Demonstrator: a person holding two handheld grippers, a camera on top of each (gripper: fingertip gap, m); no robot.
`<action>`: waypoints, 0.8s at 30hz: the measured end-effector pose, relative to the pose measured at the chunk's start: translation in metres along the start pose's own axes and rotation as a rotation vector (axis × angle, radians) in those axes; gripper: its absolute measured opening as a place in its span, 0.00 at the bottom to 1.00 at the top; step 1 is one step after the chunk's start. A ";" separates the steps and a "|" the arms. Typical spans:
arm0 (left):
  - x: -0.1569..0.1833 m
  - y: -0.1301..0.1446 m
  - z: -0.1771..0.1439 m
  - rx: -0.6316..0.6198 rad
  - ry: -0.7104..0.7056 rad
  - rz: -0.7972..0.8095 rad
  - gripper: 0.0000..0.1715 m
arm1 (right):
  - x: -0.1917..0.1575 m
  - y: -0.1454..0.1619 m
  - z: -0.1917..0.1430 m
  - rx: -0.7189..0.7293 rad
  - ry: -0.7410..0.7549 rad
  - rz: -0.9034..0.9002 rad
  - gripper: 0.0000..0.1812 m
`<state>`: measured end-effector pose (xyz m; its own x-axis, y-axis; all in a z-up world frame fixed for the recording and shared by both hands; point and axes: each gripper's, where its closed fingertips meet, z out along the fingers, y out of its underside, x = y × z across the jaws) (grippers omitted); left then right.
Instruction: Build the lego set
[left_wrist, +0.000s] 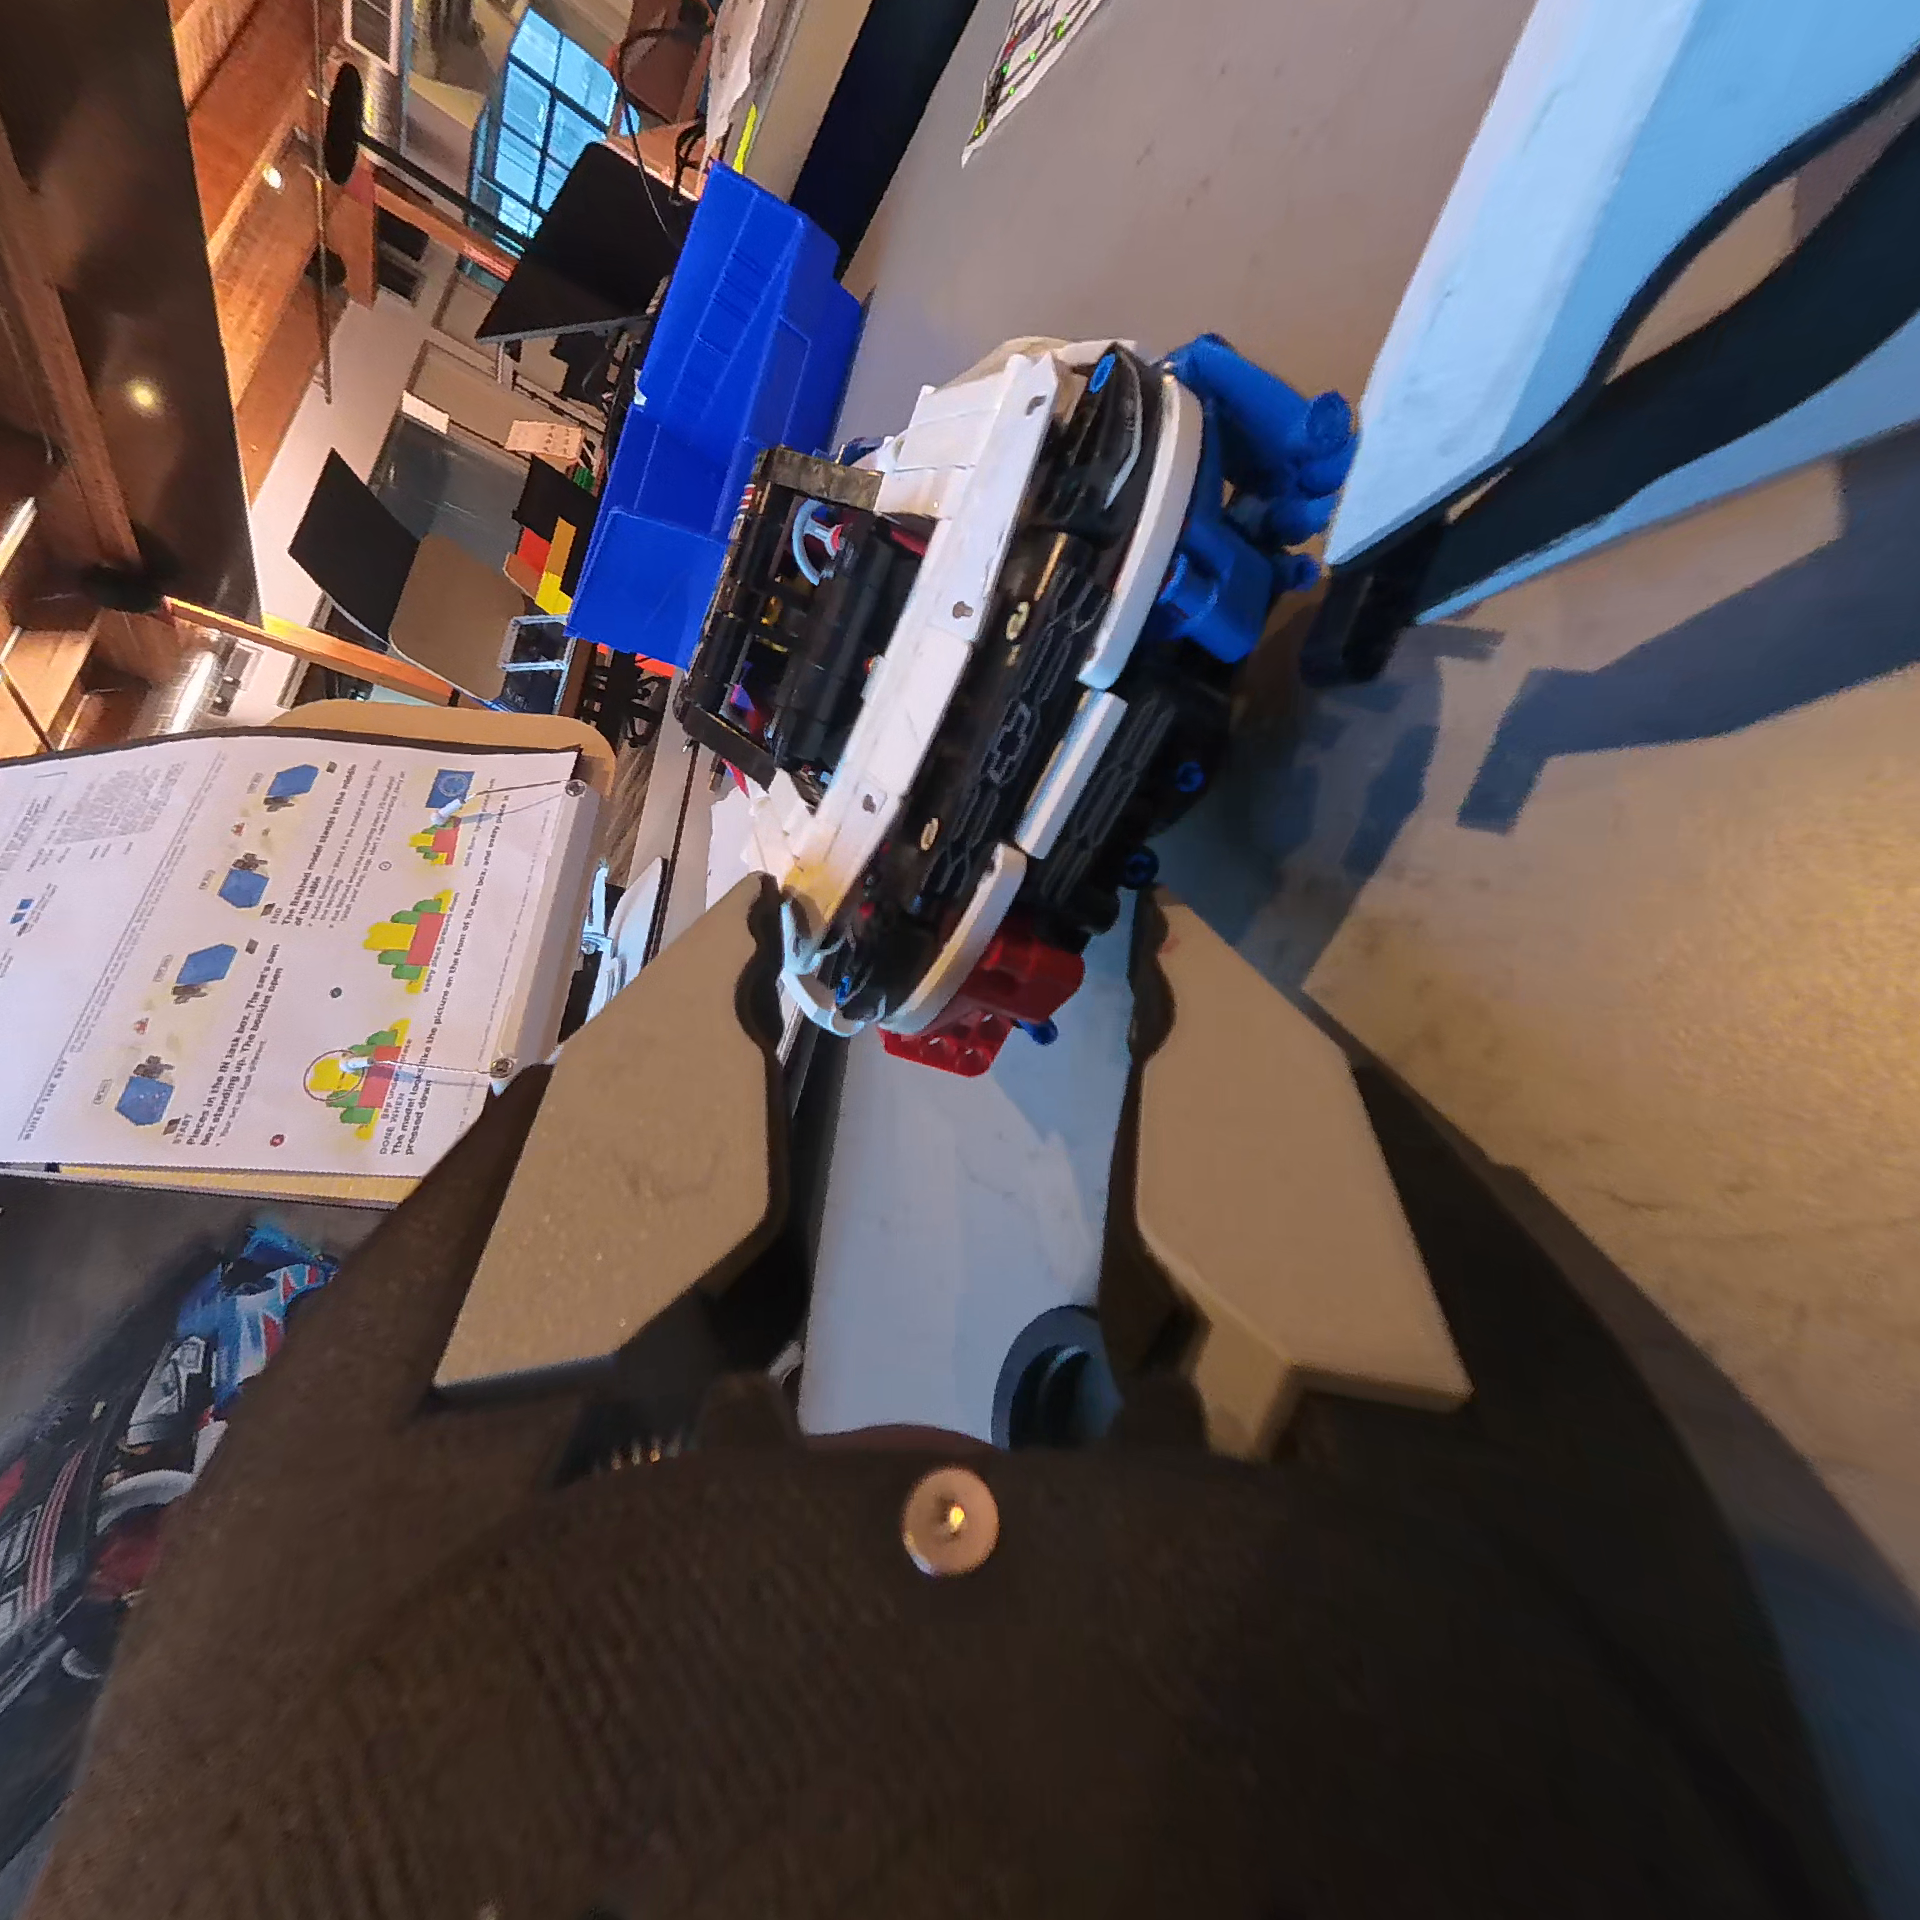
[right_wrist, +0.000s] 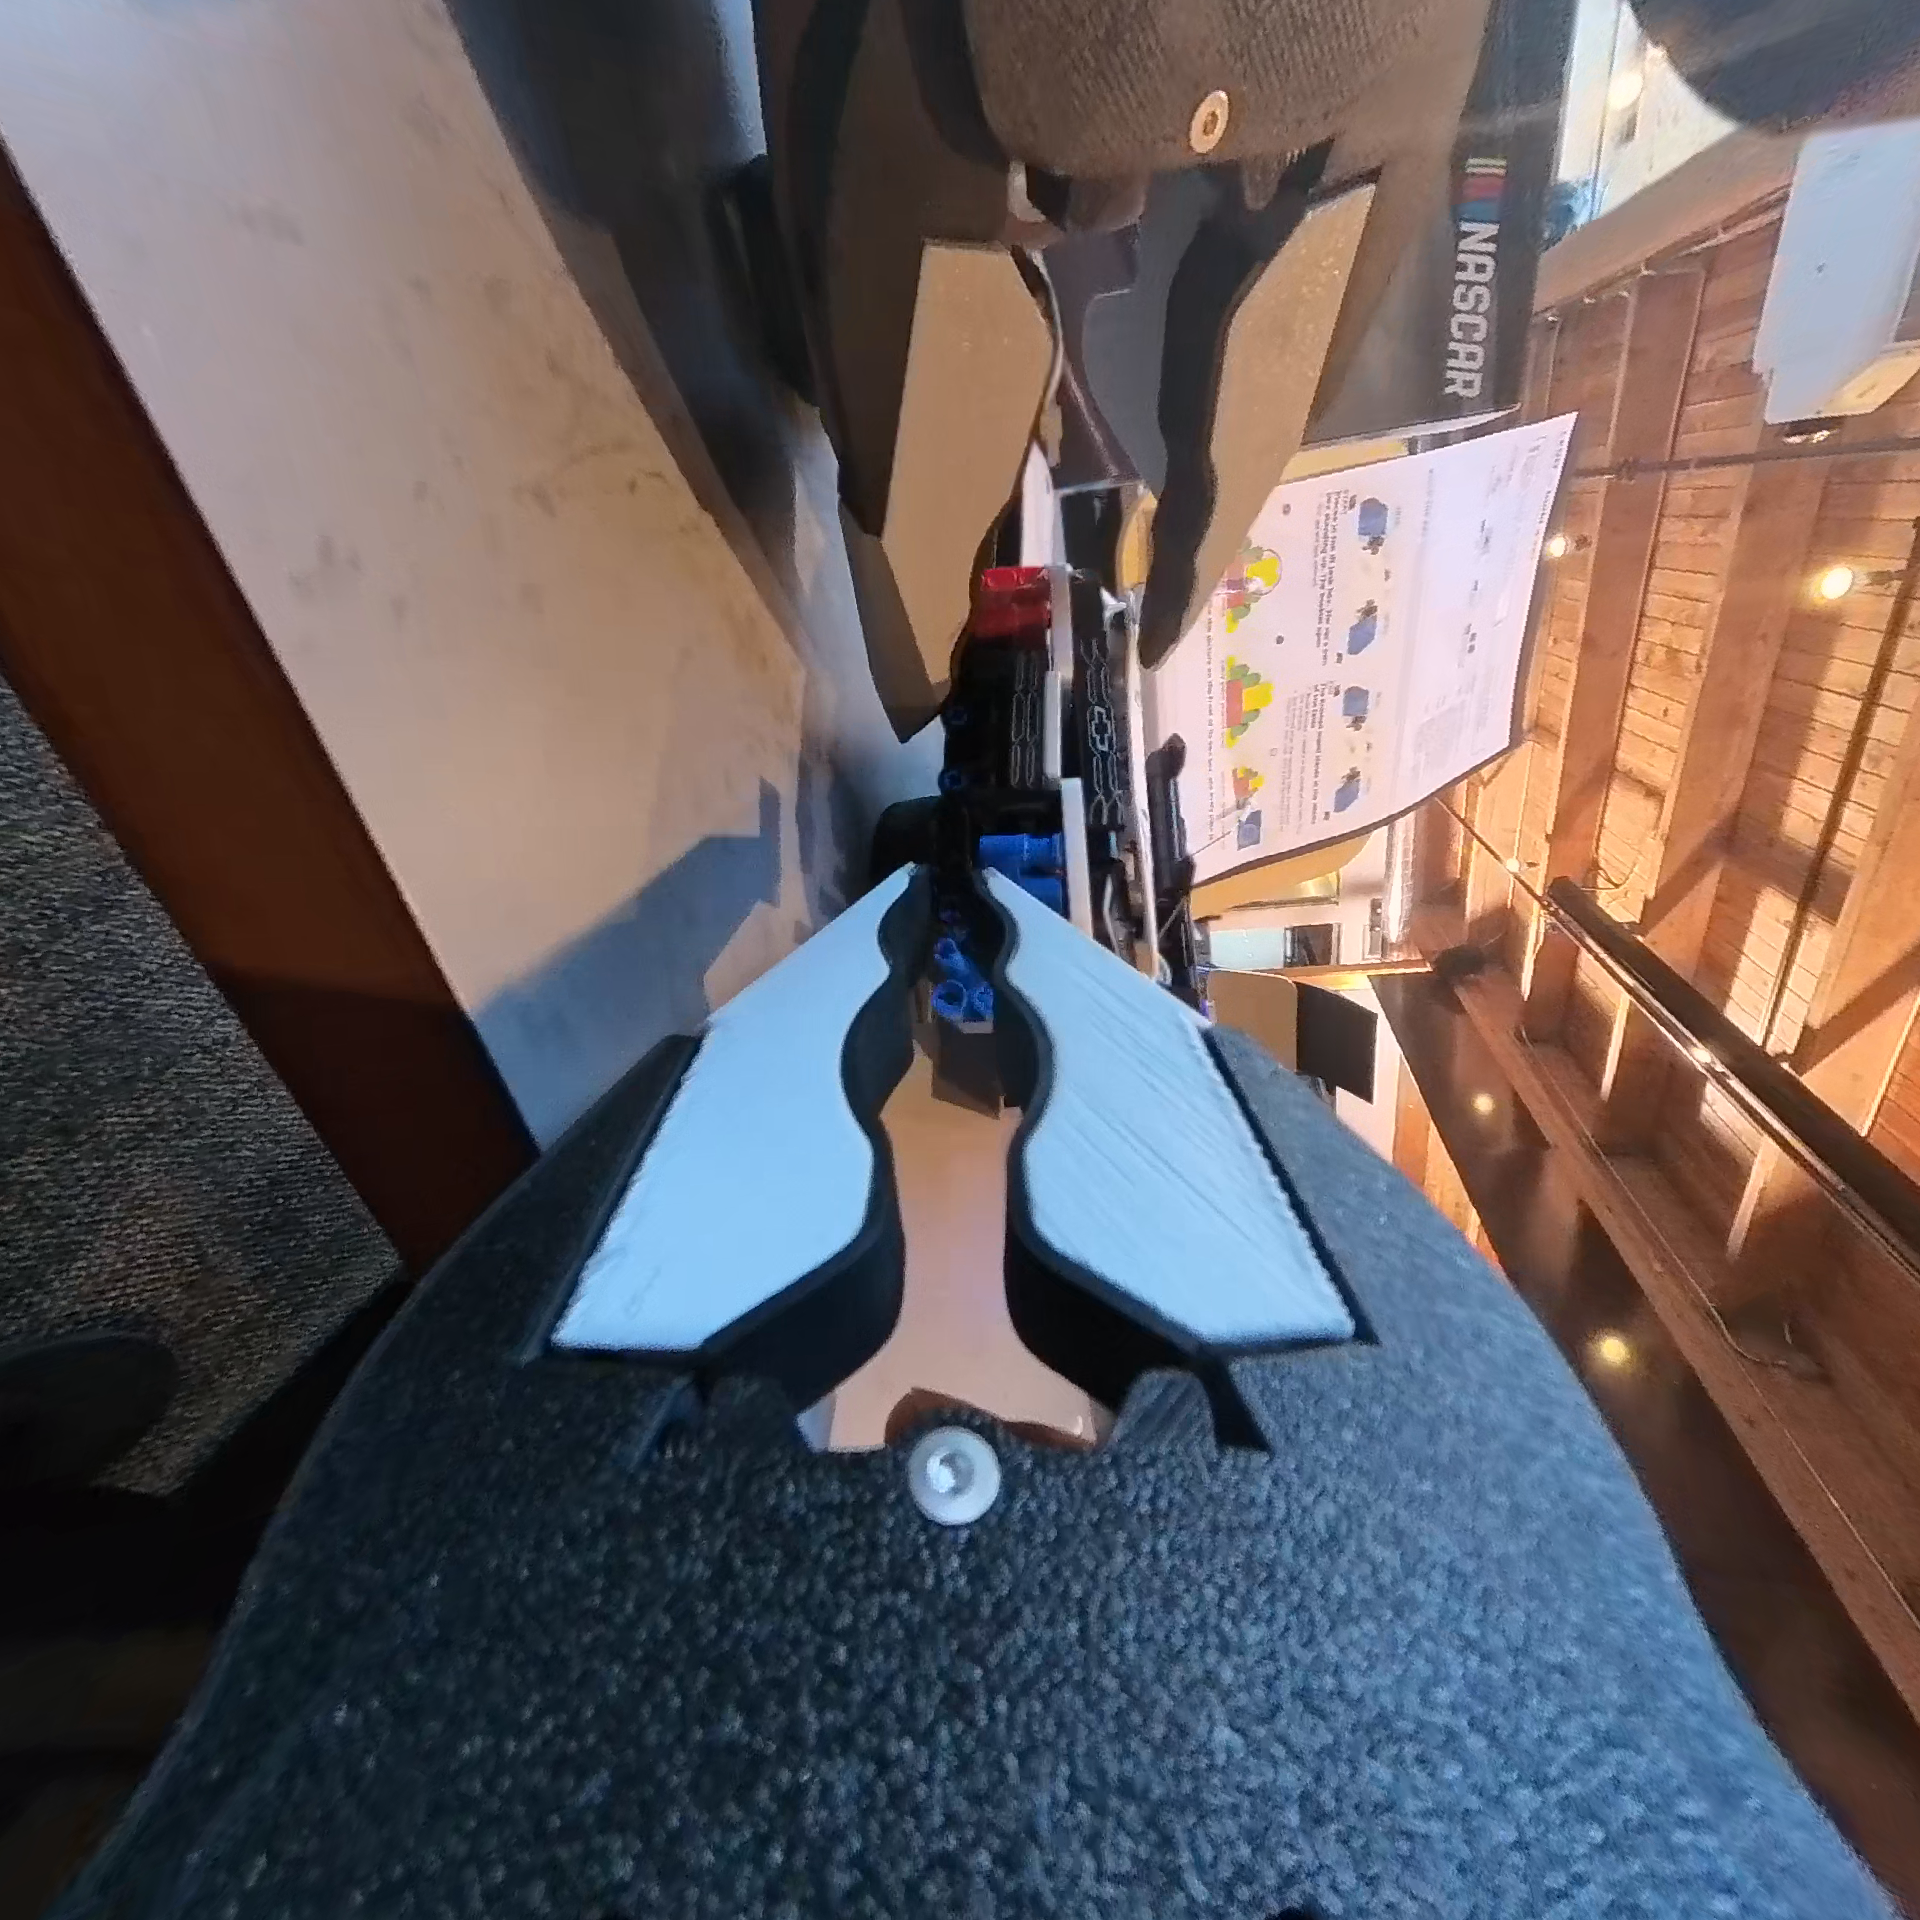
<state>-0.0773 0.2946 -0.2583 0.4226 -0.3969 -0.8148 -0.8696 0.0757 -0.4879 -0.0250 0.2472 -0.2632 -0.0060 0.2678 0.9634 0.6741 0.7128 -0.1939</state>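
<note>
Left hand-held gripper (left_wrist: 951, 914) spread, right hand-held gripper (right_wrist: 951, 883) clamped

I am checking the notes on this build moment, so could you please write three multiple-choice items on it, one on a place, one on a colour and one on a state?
1. Where is the blue storage bin relative to the lego car model?
A. Beyond it, farther from the left gripper
B. Under it
C. Between the gripper fingers

2. What colour are the bricks at the model end nearest the left gripper?
A. Green
B. Red
C. Orange

3. How does the right gripper stand?
A. Wide open, away from the model
B. Shut on a sheet of paper
C. Nearly closed around blue and black parts at the model's end

Answers:
1 A, the bin rises behind the model in the left wrist view.
2 B, the red bricks sit between the fingertips.
3 C, its fingers narrow onto the blue parts.
</note>
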 end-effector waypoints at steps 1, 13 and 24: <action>0.000 0.000 0.000 0.001 0.000 -0.001 0.38 | 0.000 0.000 0.000 0.003 -0.005 0.004 0.04; 0.000 0.000 -0.002 0.023 0.005 -0.052 0.36 | -0.001 0.005 -0.012 0.108 -0.098 0.066 0.04; -0.004 0.006 -0.025 0.085 0.050 -0.233 0.37 | 0.077 0.108 -0.023 0.059 -0.039 0.545 0.04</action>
<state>-0.0911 0.2740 -0.2501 0.5940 -0.4570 -0.6621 -0.7249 0.0528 -0.6868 0.0646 0.3299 -0.2054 0.3042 0.6318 0.7129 0.5442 0.4990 -0.6744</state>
